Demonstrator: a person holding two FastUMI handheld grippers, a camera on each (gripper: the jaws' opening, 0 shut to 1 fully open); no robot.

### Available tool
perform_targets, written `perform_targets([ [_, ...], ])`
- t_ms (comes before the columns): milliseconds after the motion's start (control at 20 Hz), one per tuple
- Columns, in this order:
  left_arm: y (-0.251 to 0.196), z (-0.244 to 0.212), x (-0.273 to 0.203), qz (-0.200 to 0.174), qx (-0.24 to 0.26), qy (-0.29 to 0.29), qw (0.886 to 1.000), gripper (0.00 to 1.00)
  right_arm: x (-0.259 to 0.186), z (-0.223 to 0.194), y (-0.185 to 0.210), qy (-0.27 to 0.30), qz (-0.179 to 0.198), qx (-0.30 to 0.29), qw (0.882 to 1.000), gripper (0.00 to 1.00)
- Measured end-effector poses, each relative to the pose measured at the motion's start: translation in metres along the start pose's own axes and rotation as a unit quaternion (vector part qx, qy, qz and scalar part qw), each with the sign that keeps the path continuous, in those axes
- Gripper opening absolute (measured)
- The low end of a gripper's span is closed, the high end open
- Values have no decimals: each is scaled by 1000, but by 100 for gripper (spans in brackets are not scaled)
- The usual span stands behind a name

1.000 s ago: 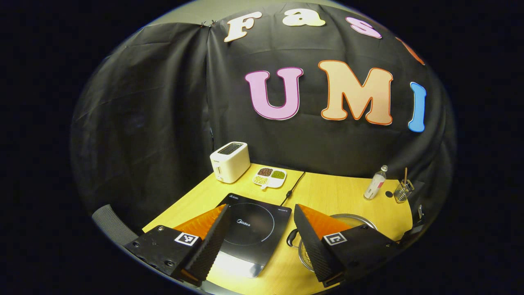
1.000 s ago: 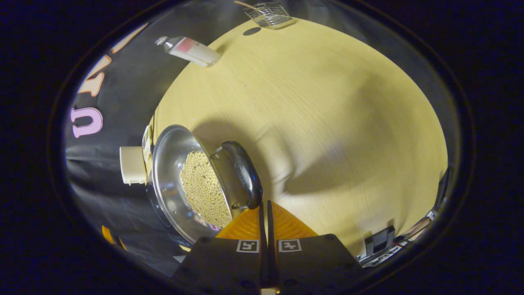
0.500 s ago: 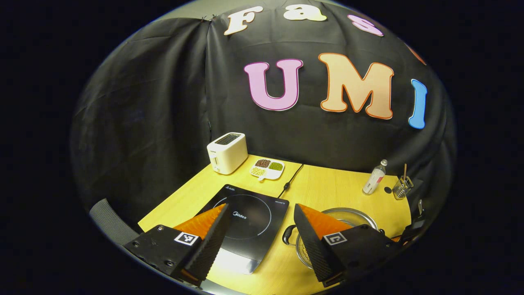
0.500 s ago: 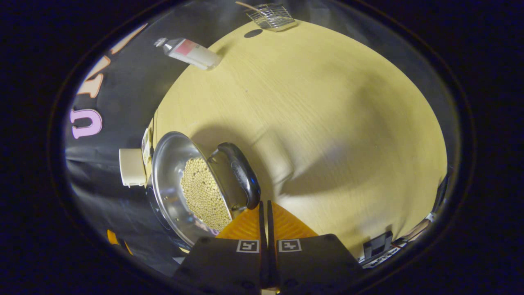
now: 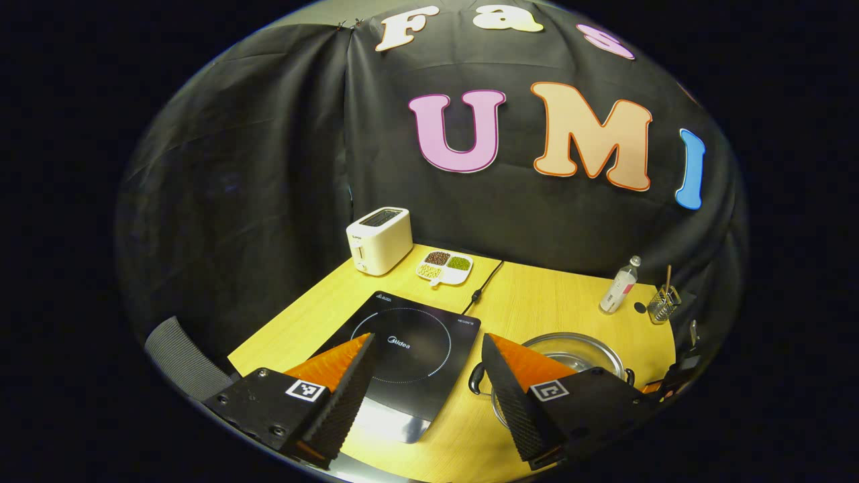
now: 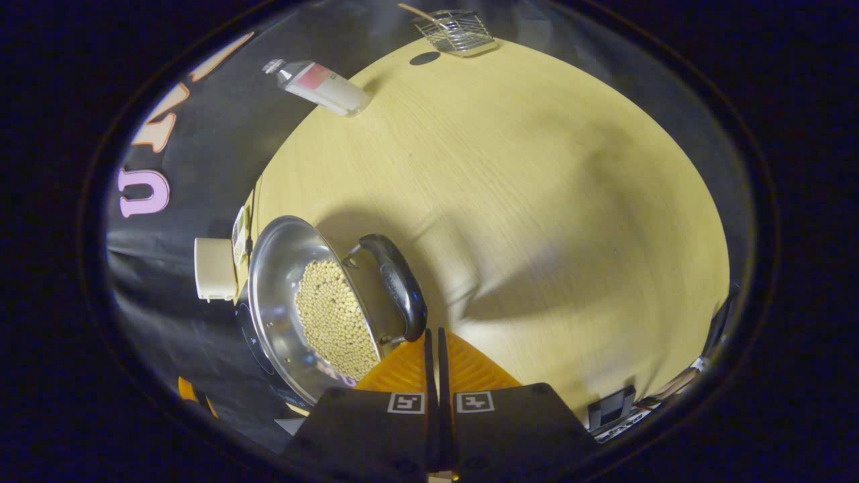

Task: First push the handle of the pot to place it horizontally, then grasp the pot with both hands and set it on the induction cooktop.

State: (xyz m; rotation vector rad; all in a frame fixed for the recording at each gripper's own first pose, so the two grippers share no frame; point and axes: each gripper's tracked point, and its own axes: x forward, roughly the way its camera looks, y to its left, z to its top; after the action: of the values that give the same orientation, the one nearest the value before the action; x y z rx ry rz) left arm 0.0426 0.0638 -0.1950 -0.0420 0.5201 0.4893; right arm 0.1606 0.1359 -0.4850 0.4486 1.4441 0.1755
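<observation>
- Pot sits on the wooden table, beside the induction cooktop and not on it; pale beans inside.
- Black pot handle lies just ahead of the right gripper — contact unclear.
- Right gripper's fingers pressed together, pinching nothing.
- Left gripper spread wide, raised over the cooktop's near edge — empty.
- Toaster, divided dish, bottle along the far side.
</observation>
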Motion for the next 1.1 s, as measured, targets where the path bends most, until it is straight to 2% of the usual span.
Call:
perform_targets([
  [100,1,-3,1,0,2,3,1000,93,-4,-2,-6,-3,1,-11,1000,3],
  [150,0,-7,2,-1,3,6,1000,95,-11,-4,-9,0,0,-21,1000,3],
  [200,-1,-10,3,-5,3,10,1000,93,-12,-8,-15,1,-1,-28,1000,12],
  [250,-4,-15,3,-11,2,17,1000,95,-18,-8,-14,2,9,-35,999,12],
  [400,-11,-29,9,-28,10,41,999,95,-32,-13,-19,7,25,-68,997,67],
  [450,-14,-34,10,-38,13,47,998,95,-39,-12,-19,6,32,-78,996,70],
  [600,-27,-48,16,-77,20,76,994,95,-59,0,-17,-10,47,-105,993,91],
  [650,-27,-54,21,-85,28,90,992,95,-64,6,-14,-16,55,-113,992,93],
  [700,-27,-57,26,-93,37,101,990,95,-70,11,-7,-20,63,-120,991,100],
  [750,-28,-59,29,-102,47,112,987,98,-73,18,-1,-23,72,-126,989,100],
  [800,-32,-61,35,-115,59,121,984,95,-75,25,3,-24,80,-130,988,94],
  [850,-33,-64,41,-125,69,133,981,95,-75,31,8,-24,88,-133,987,100],
  [950,-40,-72,50,-150,85,164,971,95,-73,43,19,-20,102,-136,985,100],
  [1000,-43,-78,54,-158,89,185,966,95,-69,47,20,-17,105,-137,985,94],
  [1050,-46,-83,57,-168,85,206,960,95,-64,53,23,-13,108,-137,985,100],
  [1100,-53,-88,61,-180,74,226,955,95,-60,56,26,-7,111,-135,985,100],
])
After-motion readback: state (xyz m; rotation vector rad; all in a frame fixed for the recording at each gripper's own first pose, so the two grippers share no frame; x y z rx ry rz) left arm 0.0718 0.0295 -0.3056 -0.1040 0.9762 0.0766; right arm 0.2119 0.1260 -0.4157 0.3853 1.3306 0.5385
